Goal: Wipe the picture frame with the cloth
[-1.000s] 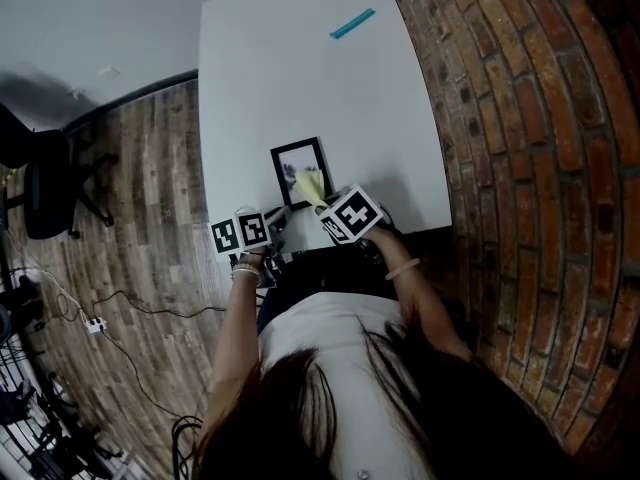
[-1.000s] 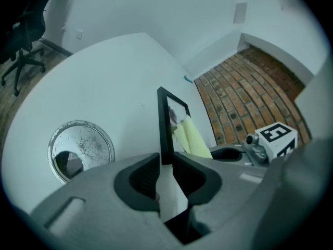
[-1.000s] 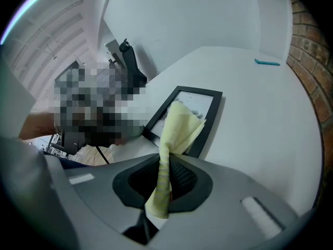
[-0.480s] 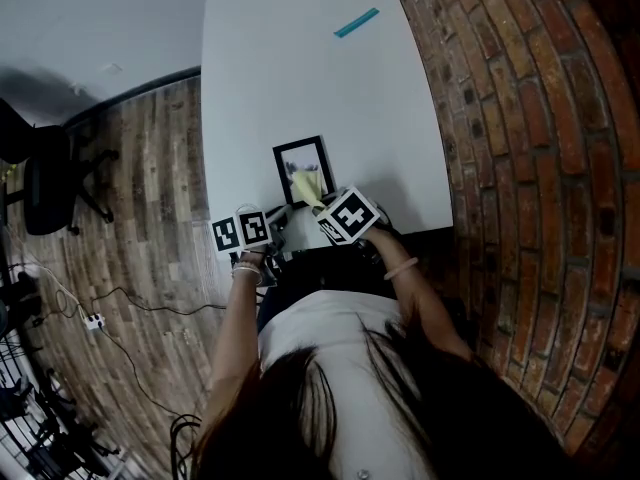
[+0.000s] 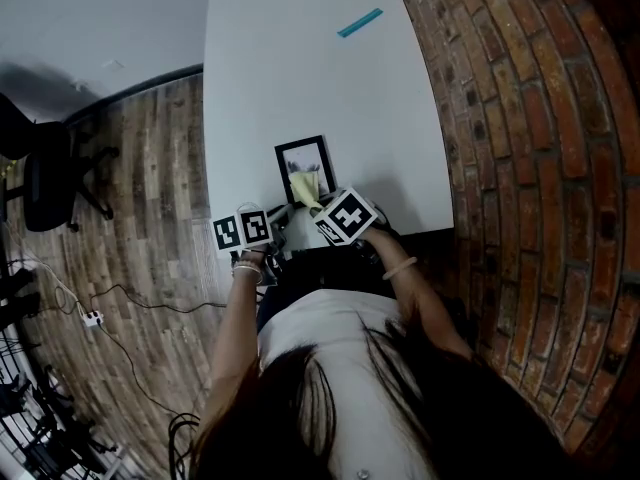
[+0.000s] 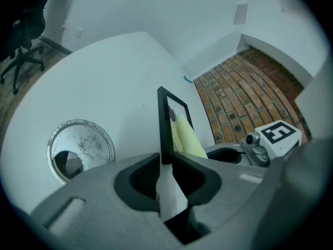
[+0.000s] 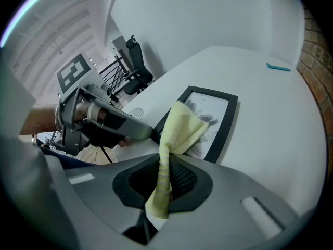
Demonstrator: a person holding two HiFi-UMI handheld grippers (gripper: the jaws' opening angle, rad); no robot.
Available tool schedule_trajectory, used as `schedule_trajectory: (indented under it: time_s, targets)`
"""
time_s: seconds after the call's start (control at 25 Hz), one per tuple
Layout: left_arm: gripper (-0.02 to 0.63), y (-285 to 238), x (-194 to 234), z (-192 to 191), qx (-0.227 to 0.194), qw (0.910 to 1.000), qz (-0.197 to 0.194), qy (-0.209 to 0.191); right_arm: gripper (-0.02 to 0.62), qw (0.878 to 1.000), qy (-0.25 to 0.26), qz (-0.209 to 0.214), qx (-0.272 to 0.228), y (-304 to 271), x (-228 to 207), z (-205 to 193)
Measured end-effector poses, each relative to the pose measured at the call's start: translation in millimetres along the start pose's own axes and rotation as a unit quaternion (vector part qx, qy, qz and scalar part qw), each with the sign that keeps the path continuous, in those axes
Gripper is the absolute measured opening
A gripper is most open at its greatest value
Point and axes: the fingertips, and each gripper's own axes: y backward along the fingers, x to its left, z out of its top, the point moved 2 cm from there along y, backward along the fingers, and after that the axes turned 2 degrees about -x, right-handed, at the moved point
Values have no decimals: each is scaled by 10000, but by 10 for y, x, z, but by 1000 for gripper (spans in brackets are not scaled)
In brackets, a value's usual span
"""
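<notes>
A black picture frame (image 5: 304, 160) lies near the front edge of the white table (image 5: 300, 78). My left gripper (image 6: 166, 163) is shut on the frame's near edge, so the frame (image 6: 165, 120) shows edge-on in the left gripper view. My right gripper (image 7: 164, 177) is shut on a pale yellow cloth (image 7: 180, 130), whose free end rests on the glass of the frame (image 7: 225, 120). In the head view the cloth (image 5: 308, 185) covers the frame's lower part, with the left gripper (image 5: 280, 216) to its left and the right gripper (image 5: 320, 204) just below it.
A small teal object (image 5: 359, 23) lies at the table's far right corner. A round metal cable port (image 6: 81, 149) is set in the tabletop left of the frame. A brick wall (image 5: 520, 168) runs along the right side. An office chair (image 5: 50, 183) stands on the wooden floor at the left.
</notes>
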Motion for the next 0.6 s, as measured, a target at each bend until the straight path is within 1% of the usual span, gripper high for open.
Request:
schedule_trajectory:
  time_s: [0.6]
  targets:
    - [77,6,-2,-3,5,10000,-19,13,34,9997,190,144,41,-39,86,44]
